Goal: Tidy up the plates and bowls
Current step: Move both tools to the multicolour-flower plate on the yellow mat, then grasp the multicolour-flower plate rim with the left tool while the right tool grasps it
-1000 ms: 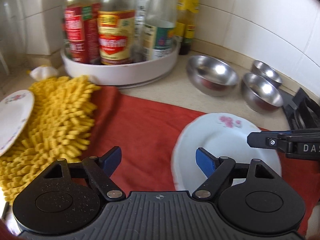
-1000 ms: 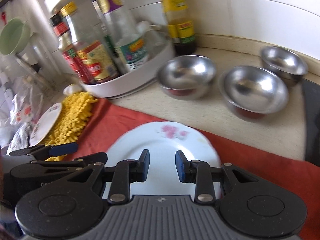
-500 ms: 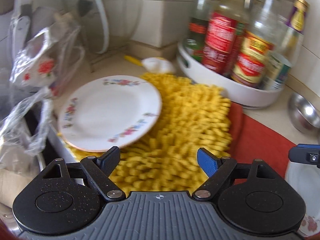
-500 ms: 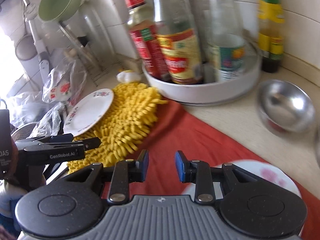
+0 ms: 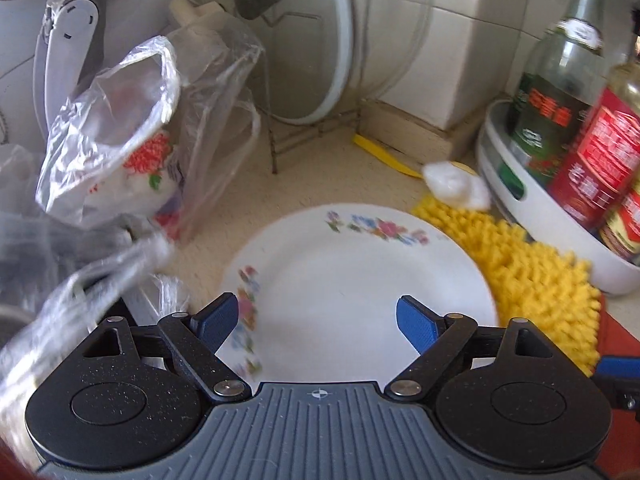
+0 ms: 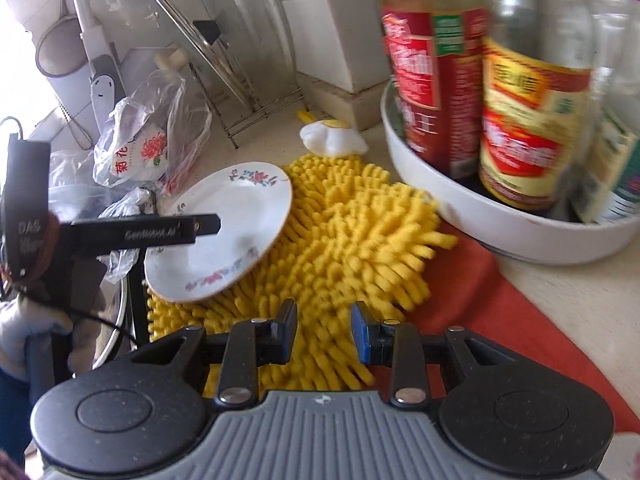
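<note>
— White china with a flower border: where was that plate?

— At the lower middle of the left wrist view, half on the tabletop, its right edge propped on the yellow chenille mat. From the right wrist it showed at centre left, tilted.

— And the left tool?

— Poised over the plate with nothing gripped. Its jaws stood wide and had just been opening further, the near rim lying between the blue pads but untouched.

— The right tool?

— Jaws close together though not fully shut, empty, above the mat at the bottom of its frame.

— So how far along?

— Early, I'd judge. This plate was not yet picked up, and no stack of plates or bowls showed in either view; the bottle tray filled the right side. Collecting and stacking all appeared left to do.
</note>
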`<state>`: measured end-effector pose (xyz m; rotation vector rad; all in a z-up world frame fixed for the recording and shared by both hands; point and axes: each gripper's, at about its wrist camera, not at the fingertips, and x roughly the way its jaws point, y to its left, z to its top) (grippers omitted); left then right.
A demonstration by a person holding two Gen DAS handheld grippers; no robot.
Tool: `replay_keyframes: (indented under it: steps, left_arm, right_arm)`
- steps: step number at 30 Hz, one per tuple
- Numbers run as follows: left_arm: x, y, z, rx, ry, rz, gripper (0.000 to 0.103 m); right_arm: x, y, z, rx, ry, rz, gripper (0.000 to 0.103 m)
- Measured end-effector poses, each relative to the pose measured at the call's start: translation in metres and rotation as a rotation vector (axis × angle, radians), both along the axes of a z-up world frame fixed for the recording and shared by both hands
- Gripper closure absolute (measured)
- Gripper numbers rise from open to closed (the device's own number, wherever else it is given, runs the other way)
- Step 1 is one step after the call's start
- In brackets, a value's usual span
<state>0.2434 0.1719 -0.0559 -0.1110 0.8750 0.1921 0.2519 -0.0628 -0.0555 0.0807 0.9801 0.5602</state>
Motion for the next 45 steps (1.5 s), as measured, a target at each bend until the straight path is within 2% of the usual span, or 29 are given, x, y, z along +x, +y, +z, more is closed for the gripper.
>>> replay_keyframes:
  steps: [5, 15, 22, 26, 31, 34, 38, 41, 45]
  left_arm:
    - [0.023, 0.023, -0.007, 0.028, 0.031, 0.009, 0.012]
    - [0.034, 0.041, -0.013, 0.009, 0.059, -0.044, 0.007]
    - [0.023, 0.05, -0.012, -0.076, 0.073, -0.169, 0.007]
    - [0.019, 0.05, -0.015, -0.155, 0.088, -0.221, 0.005]
    - [0.018, 0.047, -0.014, -0.161, 0.087, -0.222, 0.005]
    - [0.012, 0.038, -0.013, -0.145, 0.086, -0.24, 0.005]
    - [0.008, 0.03, -0.014, -0.109, 0.088, -0.284, 0.005]
    - [0.011, 0.037, -0.017, -0.13, 0.075, -0.263, 0.007]
    - [0.022, 0.042, -0.016, -0.133, 0.061, -0.245, 0.012]
  right_arm:
    - [0.02, 0.022, -0.01, 0.026, 0.036, 0.007, 0.074]
    - [0.044, 0.042, -0.024, 0.044, 0.111, -0.029, 0.074]
    - [0.041, 0.028, -0.022, 0.106, 0.137, -0.081, 0.074]
    - [0.041, 0.032, -0.02, 0.137, 0.129, -0.066, 0.073]
    - [0.045, 0.035, -0.024, 0.153, 0.139, -0.073, 0.073]
    - [0.048, 0.033, -0.029, 0.192, 0.183, -0.078, 0.071]
    - [0.05, 0.035, -0.03, 0.176, 0.169, -0.068, 0.071]
    - [0.052, 0.035, -0.031, 0.189, 0.182, -0.081, 0.075]
    - [0.055, 0.044, -0.024, 0.174, 0.144, -0.071, 0.077]
